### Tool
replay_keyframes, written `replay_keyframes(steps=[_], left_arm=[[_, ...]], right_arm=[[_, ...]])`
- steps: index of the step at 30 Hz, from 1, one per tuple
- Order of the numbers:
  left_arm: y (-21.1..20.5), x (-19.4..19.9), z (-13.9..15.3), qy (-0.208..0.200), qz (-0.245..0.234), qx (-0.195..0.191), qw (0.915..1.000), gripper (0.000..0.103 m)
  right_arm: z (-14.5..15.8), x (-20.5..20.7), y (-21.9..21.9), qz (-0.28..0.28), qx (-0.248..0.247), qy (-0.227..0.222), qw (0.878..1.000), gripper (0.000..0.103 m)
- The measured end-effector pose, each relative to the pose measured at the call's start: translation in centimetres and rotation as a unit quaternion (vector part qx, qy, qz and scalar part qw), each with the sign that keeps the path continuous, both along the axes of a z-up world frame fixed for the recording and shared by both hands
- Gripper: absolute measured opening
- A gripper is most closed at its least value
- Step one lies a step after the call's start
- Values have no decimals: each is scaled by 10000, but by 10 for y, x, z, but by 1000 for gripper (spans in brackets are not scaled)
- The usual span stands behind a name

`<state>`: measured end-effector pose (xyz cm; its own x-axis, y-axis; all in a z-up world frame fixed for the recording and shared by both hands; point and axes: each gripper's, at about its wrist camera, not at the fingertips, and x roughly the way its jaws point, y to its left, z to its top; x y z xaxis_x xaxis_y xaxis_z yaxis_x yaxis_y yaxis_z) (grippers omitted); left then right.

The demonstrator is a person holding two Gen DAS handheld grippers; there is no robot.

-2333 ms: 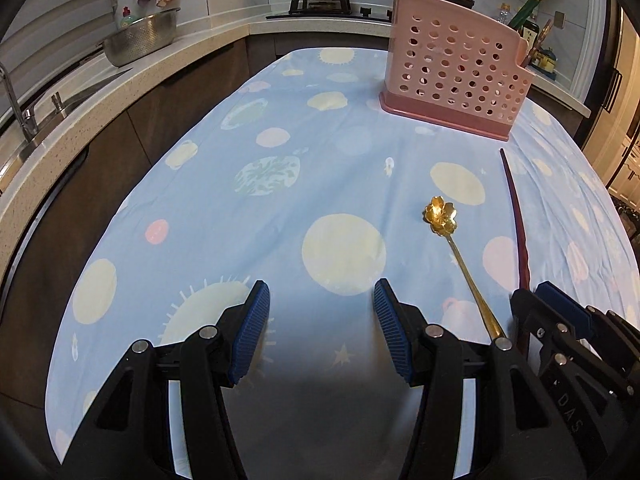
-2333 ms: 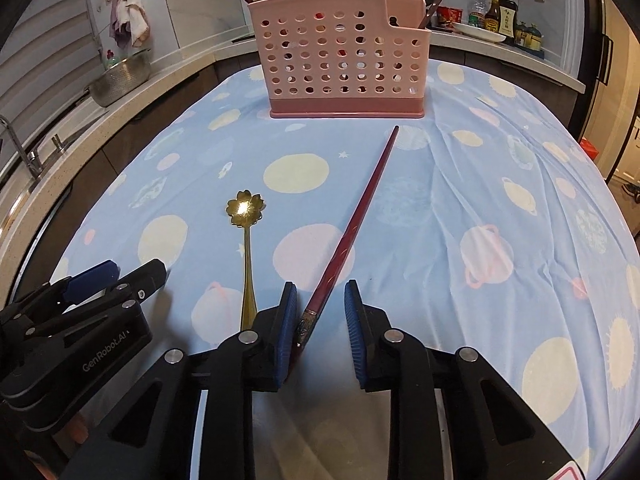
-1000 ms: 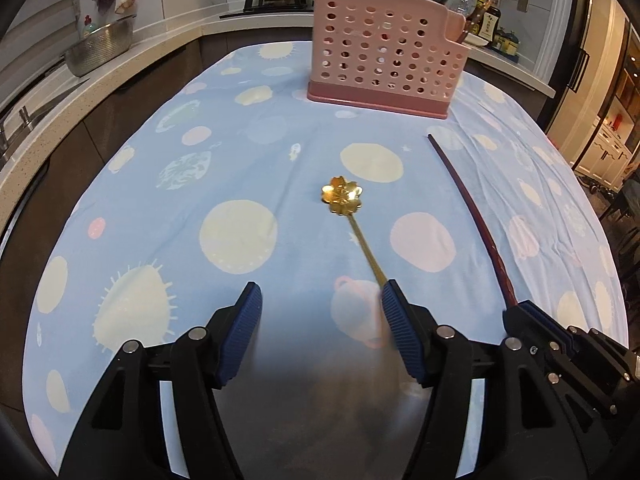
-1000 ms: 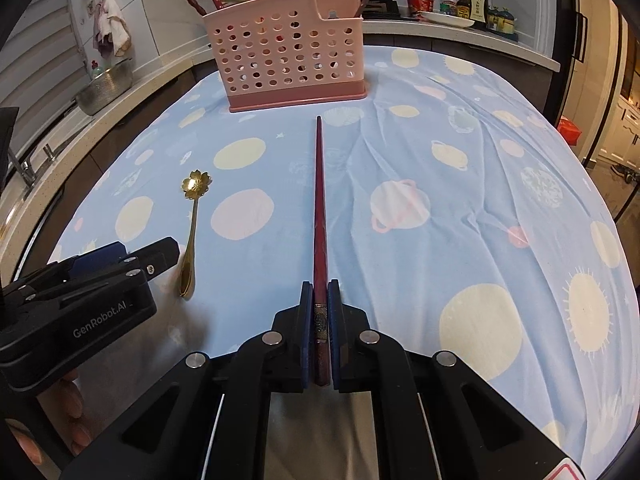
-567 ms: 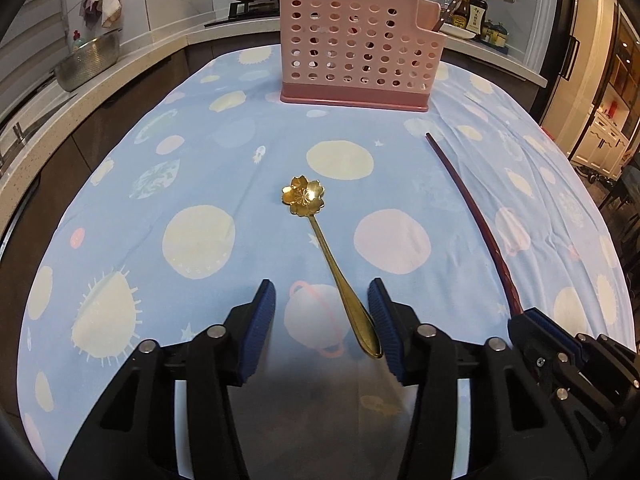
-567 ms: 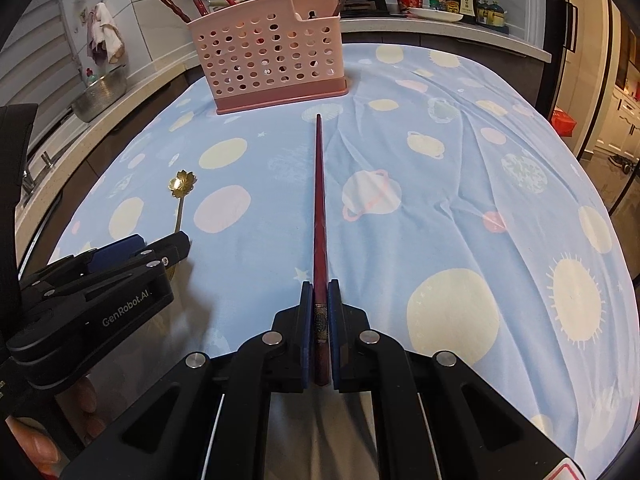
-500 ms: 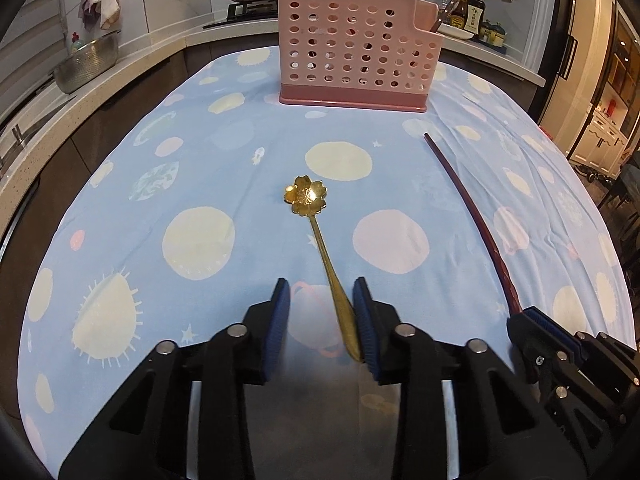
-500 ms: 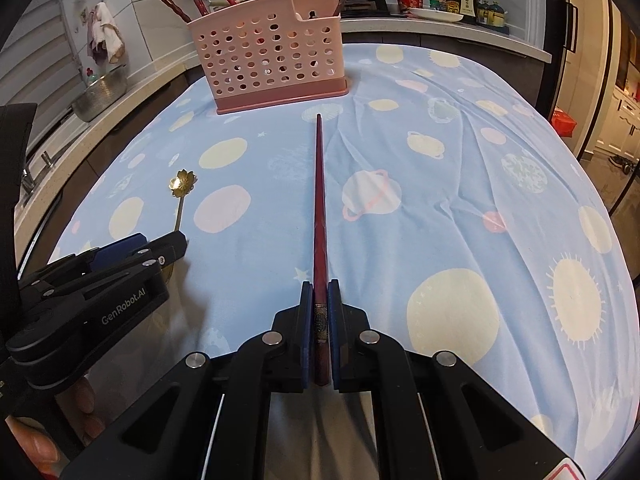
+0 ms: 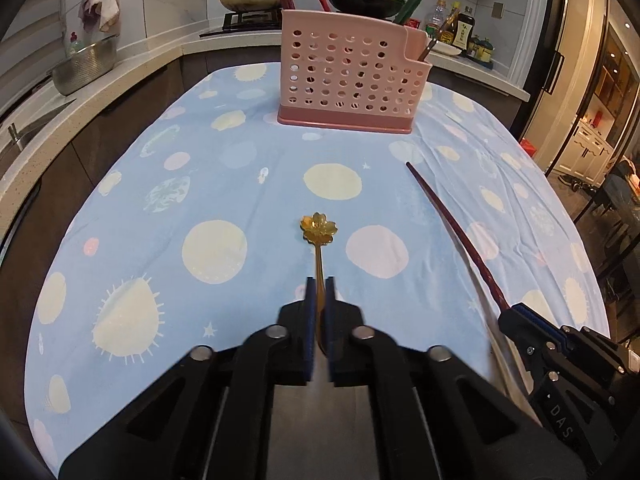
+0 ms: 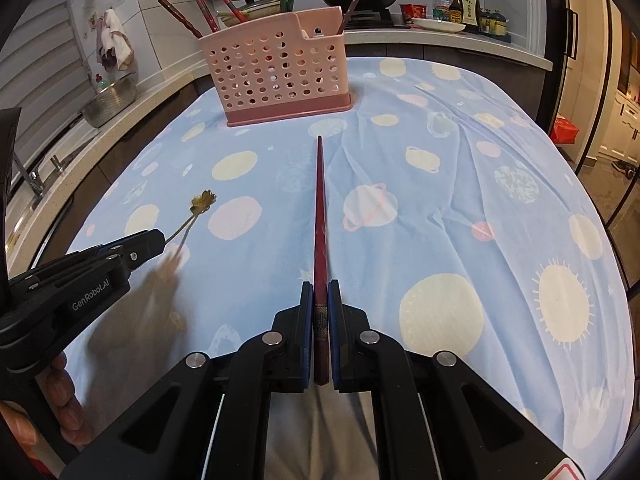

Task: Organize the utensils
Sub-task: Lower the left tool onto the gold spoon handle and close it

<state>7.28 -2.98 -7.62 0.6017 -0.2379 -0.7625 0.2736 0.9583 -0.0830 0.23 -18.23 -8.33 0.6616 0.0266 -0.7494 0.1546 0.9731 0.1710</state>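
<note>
My left gripper is shut on the handle of a gold spoon with a flower-shaped bowl, which points forward and is lifted off the cloth in the right wrist view. My right gripper is shut on the thick end of a dark red chopstick, which points straight at the pink perforated utensil holder. The holder stands at the far end of the table and holds several chopsticks. The chopstick and right gripper show at the right of the left wrist view.
A blue tablecloth with planets and suns covers the table. A counter with a metal bowl and a sink runs along the left. A stove with pans and sauce bottles stand behind the holder.
My left gripper has closed fully on the spoon handle and raised it; the spoon now points straight ahead. The right gripper stays shut on the chopstick, which has lifted slightly.
</note>
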Motion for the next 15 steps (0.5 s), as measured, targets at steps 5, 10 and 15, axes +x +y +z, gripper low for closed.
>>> replay_keyframes(steps=[5, 10, 15], left_arm=[[9, 0, 28, -248, 97, -126, 9996, 0], [21, 6, 43, -413, 241, -216, 9986, 0], [29, 10, 22, -144, 262, -185, 9994, 2]], right_arm=[[29, -2, -7, -54, -1, -341, 9994, 7], [45, 0, -14, -124, -13, -538, 9985, 7], [25, 1, -15, -131, 53, -293, 9995, 7]])
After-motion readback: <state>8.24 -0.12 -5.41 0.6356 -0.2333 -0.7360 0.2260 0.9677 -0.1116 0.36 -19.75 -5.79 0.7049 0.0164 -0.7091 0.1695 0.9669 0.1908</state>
